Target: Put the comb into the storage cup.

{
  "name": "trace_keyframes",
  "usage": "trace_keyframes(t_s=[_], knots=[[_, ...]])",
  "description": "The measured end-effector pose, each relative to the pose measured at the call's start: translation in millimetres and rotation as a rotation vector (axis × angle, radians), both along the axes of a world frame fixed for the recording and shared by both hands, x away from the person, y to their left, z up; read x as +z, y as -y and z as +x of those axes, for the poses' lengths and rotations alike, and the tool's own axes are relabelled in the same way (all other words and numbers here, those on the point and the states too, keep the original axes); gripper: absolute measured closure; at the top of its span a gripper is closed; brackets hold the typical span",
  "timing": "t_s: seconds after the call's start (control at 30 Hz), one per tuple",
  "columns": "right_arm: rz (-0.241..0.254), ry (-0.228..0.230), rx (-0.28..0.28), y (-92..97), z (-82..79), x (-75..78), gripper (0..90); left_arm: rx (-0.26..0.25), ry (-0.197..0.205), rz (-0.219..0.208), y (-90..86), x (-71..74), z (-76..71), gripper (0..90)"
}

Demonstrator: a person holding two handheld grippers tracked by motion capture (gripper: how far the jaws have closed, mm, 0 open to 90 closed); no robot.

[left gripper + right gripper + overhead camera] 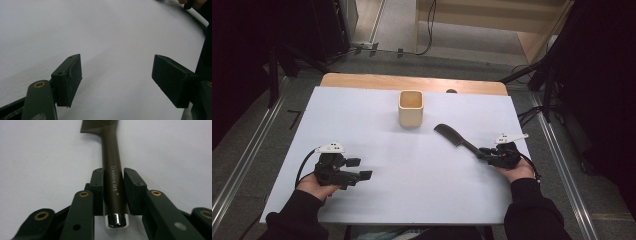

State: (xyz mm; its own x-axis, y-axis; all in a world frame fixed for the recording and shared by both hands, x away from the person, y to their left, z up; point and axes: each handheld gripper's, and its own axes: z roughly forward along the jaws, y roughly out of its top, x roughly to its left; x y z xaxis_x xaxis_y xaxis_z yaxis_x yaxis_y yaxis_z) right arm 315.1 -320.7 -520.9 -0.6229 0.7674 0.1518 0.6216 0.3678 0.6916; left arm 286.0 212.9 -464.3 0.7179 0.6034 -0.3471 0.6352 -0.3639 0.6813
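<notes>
White sheeting covers the table [412,200]. At right of centre in the high view, the comb [456,138] lies diagonally, teeth toward the cup [411,108]. The right tongs [113,192] clamp its handle end; the left tongs [116,82] stand apart.

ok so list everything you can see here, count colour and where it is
comb: 1, black with a silver cap at the handle end, right of the table's middle, handle between the right gripper's pads
cup: 1, cream, squarish, upright at the far middle
table: 1, white top with a wooden far edge
left gripper: 1, black, near left, jaws wide apart, nothing between them
right gripper: 1, black, near right, pads against the comb handle
hands: 2, in black sleeves, one on each gripper
</notes>
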Motion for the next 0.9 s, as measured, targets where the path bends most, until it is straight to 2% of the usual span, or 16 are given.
trace_keyframes(t_s=[0.27,0.47,0.6,0.67,0.9], knots=[[-0.001,-0.024,-0.016,-1.6,1.5,1.8,69.8,0.0,0.001,-0.004,-0.1,0.0,-0.2,24.9],[0.028,-0.057,-0.037,-0.7,3.6,2.7,70.2,0.0,0.002,-0.003,-0.5,0.2,-0.1,24.9],[0.036,-0.125,-0.054,-3.8,5.8,7.9,70.3,0.001,0.002,-0.004,0.0,0.0,-0.1,24.9],[0.03,-0.124,-0.049,-4.8,6.1,8.5,70.4,-0.001,0.0,0.001,0.4,-0.1,0.1,24.9],[0.062,-0.135,-0.062,-3.3,5.9,14.6,70.4,0.001,0.0,-0.001,0.0,-0.2,0.6,24.9]])
